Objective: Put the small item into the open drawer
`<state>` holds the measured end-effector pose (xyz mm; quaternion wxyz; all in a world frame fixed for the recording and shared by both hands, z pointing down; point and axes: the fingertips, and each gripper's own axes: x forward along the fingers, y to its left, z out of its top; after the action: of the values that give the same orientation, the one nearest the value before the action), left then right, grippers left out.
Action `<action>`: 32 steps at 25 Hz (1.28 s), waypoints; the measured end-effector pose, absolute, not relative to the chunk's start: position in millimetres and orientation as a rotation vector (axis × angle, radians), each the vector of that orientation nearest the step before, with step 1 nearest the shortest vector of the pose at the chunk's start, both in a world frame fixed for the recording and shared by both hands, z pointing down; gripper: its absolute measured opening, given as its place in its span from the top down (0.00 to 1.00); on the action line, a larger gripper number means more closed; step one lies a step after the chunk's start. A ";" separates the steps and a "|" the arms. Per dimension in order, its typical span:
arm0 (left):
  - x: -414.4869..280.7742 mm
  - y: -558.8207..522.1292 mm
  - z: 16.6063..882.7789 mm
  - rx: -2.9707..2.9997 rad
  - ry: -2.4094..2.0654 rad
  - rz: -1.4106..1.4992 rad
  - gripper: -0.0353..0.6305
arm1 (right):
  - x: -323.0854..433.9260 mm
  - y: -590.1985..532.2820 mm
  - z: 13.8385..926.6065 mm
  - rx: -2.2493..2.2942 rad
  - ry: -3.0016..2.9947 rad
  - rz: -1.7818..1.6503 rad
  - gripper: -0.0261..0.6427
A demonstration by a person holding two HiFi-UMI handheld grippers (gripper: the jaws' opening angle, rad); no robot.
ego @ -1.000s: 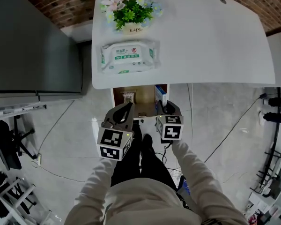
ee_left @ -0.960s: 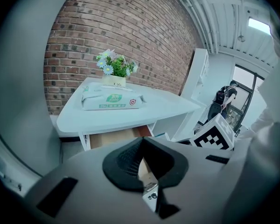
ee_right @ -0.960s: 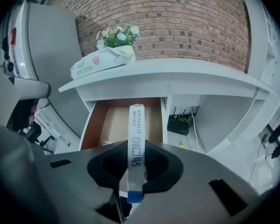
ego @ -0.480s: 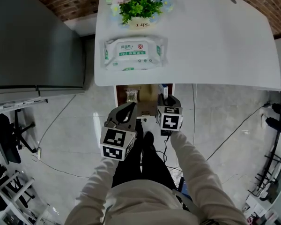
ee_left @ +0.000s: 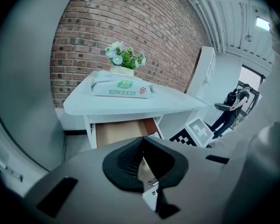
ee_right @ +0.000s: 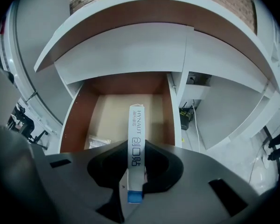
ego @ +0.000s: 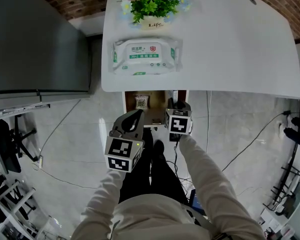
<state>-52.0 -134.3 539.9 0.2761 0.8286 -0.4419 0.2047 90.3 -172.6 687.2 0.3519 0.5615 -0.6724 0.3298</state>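
Under the white table (ego: 230,49) a wooden drawer (ego: 157,99) stands pulled open. My right gripper (ego: 178,107) hangs at the drawer's right front corner. In the right gripper view my right gripper (ee_right: 135,149) is shut on a slim white box with a blue end (ee_right: 136,122), which points over the drawer's floor (ee_right: 114,113). A small clear packet (ee_right: 99,141) lies in the drawer's front left. My left gripper (ego: 134,119) hovers just before the drawer front. In its own view my left gripper (ee_left: 142,142) has its jaws together with nothing in them.
A pack of wet wipes (ego: 146,55) and a pot of flowers (ego: 151,6) sit on the table. A grey cabinet (ego: 35,39) stands to the left. Cables and a black device (ee_right: 186,118) lie on the floor right of the drawer. A person (ee_left: 231,108) stands far off.
My right gripper has moved forward with the box, closer to the drawer's right side. The left gripper has stayed where it was.
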 end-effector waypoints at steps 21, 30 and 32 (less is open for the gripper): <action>-70.7 -139.4 555.7 2.173 -1.222 0.553 0.92 | 78.2 -184.3 730.4 1.360 -1.665 0.856 0.82; -74.0 -138.8 559.1 2.158 -1.227 0.551 0.92 | 72.7 -179.2 737.6 1.313 -1.643 0.885 0.82; -74.3 -138.2 560.1 2.157 -1.226 0.550 0.92 | 71.5 -180.5 737.5 1.310 -1.645 0.884 0.82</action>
<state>-74.3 -138.2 560.1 0.2955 0.8109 -0.4609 0.2067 71.5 -180.5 737.5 0.4171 0.5219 -0.6554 0.3522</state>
